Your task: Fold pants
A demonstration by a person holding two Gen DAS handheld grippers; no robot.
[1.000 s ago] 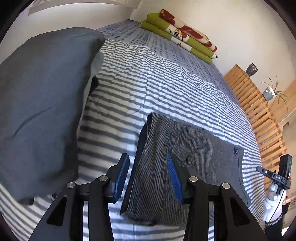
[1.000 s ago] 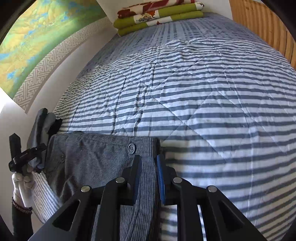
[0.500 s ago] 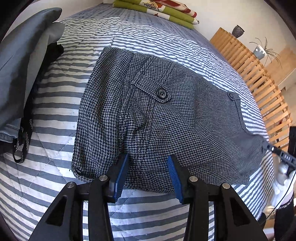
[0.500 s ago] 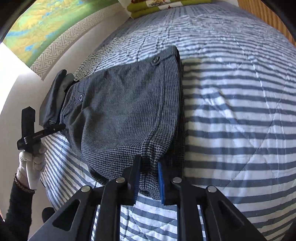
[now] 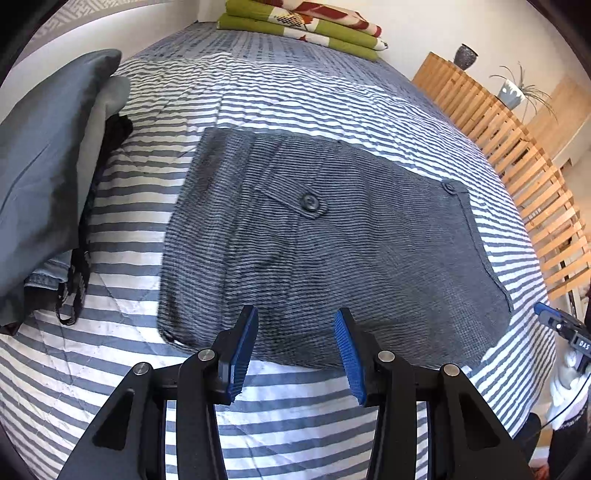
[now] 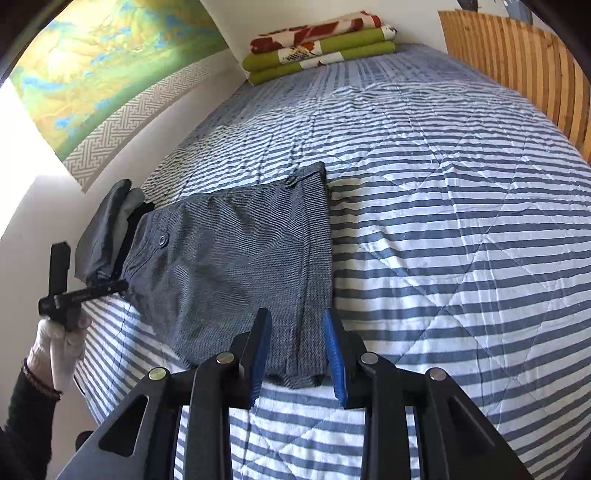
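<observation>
The grey checked pants [image 5: 332, 243] lie folded flat on the striped bedspread [image 5: 295, 92], back-pocket buttons facing up. My left gripper [image 5: 295, 350] hovers open just above the pants' near edge, nothing between its blue pads. In the right wrist view the same pants [image 6: 240, 266] spread out to the left of centre. My right gripper [image 6: 297, 356] stands open over their near right corner, holding nothing. The left gripper [image 6: 62, 291] also shows at the far left of that view, held by a gloved hand [image 6: 55, 350].
A pile of grey and dark clothes [image 5: 48, 177] lies to the left of the pants. Folded green and red blankets [image 5: 303, 26] sit at the head of the bed. A wooden slatted frame [image 5: 517, 155] runs along the right side. The striped bedspread [image 6: 461, 221] stretches to the right.
Both grippers have let go of the pants and pulled back a little; the right one was shut on the fabric and now stands open. The pants have settled flat.
</observation>
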